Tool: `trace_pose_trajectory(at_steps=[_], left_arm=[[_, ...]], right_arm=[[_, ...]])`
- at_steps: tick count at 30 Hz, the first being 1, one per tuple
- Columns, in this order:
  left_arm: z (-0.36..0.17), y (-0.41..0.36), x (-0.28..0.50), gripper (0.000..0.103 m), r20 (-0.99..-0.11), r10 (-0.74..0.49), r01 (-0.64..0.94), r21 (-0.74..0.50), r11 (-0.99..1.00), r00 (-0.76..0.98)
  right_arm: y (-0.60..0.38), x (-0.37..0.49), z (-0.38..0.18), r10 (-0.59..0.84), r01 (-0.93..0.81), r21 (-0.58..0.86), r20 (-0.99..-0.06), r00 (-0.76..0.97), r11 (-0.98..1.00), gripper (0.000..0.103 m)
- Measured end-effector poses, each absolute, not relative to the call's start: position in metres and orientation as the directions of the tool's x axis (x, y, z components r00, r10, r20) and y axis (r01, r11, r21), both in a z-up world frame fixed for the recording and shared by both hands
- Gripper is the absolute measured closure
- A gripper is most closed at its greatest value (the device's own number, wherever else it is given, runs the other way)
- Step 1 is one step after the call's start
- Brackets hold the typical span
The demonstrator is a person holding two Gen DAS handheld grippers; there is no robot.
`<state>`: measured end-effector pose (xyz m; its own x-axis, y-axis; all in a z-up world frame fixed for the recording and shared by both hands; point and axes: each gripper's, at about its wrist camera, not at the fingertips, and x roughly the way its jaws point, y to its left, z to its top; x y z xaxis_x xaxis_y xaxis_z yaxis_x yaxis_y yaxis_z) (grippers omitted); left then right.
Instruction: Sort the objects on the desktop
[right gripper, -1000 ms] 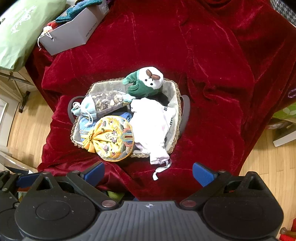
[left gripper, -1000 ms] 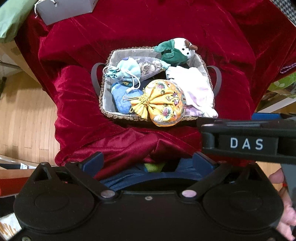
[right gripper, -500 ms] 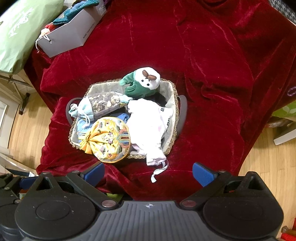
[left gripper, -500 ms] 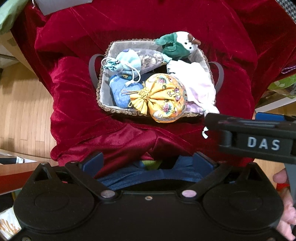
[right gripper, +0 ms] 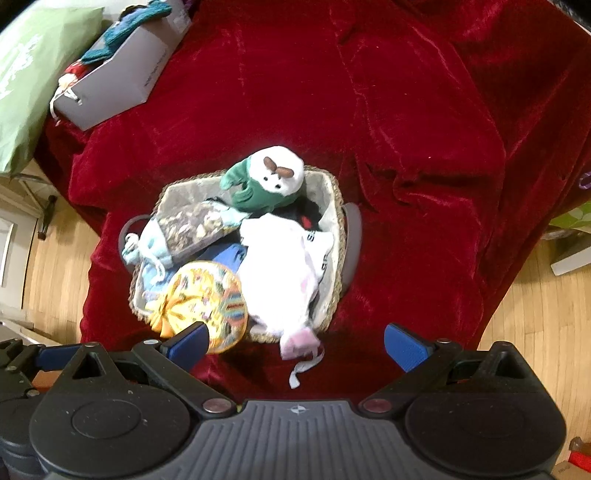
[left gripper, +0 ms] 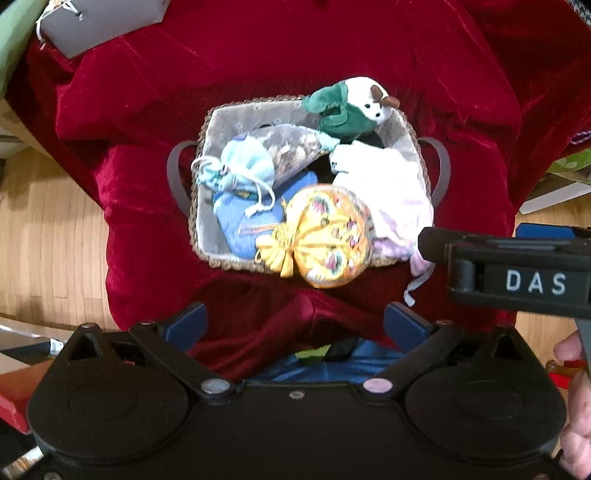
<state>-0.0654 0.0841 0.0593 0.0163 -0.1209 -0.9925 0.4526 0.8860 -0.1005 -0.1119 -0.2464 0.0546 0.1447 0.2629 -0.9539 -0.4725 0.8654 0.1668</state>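
Note:
A woven basket (left gripper: 201, 147) (right gripper: 334, 192) sits on a red velvet cloth (left gripper: 332, 44) (right gripper: 406, 110). In it lie a green and white plush toy (left gripper: 347, 107) (right gripper: 269, 184), a yellow embroidered pouch (left gripper: 325, 240) (right gripper: 207, 295), a white cloth bag (left gripper: 388, 192) (right gripper: 284, 266), a light blue drawstring pouch (left gripper: 240, 170) (right gripper: 151, 243) and a blue pouch (left gripper: 236, 225). My left gripper (left gripper: 295, 325) is open and empty, above the cloth's near edge. My right gripper (right gripper: 295, 339) is open and empty, near the basket's front edge; its body shows in the left wrist view (left gripper: 517, 273).
A grey box (right gripper: 122, 70) (left gripper: 103, 22) lies at the far left of the cloth, with a green bag (right gripper: 33, 74) beside it. Wooden floor (left gripper: 44, 240) (right gripper: 535, 314) shows on both sides of the cloth.
Both grippers have moved a little over the basket. The basket sits lower and larger in both views. Both stay open and empty.

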Motion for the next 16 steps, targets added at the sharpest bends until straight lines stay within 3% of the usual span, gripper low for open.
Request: trace_pose_trajectory(at_steps=[16], left_arm=[[0.054, 0.072, -0.026, 0.004, -0.991, -0.110, 0.457, -0.132, 0.880, -0.075]], right_arm=[[-0.218, -0.081, 0.041, 0.171, -0.466, 0.134, -0.985, 0.039, 0.875, 0.002]])
